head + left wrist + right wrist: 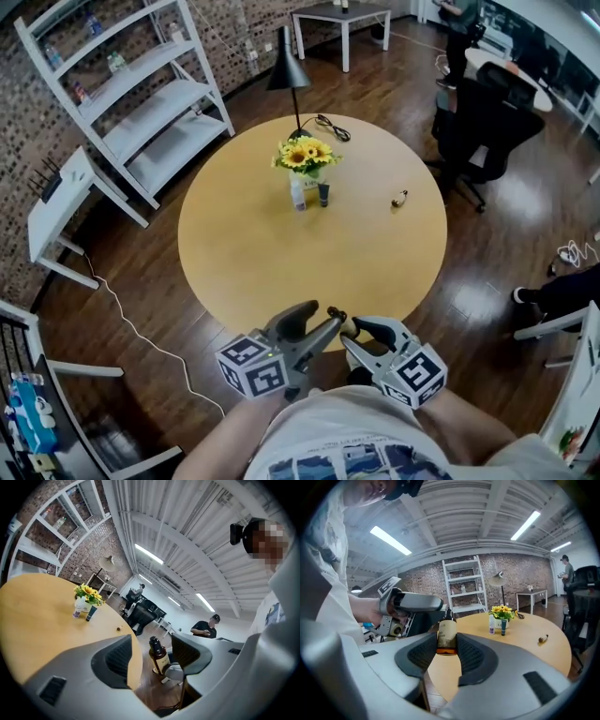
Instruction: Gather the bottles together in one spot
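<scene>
Amber bottle (447,637) gripped upright in the right tongs (446,652), at the near bench (244,253) edge.
Left tongs (152,649) are held open, pads clear of it. White bottle (298,195) and dark tube (322,194) are noted beside the sunflower vase (307,161), mid-bench.

We count three bottles: one amber bottle (447,637), one white bottle (298,195), one dark bottle (322,194). One small brown item (399,198) lying on one round table (281,267). One sunflower bunch (306,155). One black lamp (288,67). One white shelf unit (141,94). Two grippers: left gripper (151,643), right gripper (447,644).
</scene>
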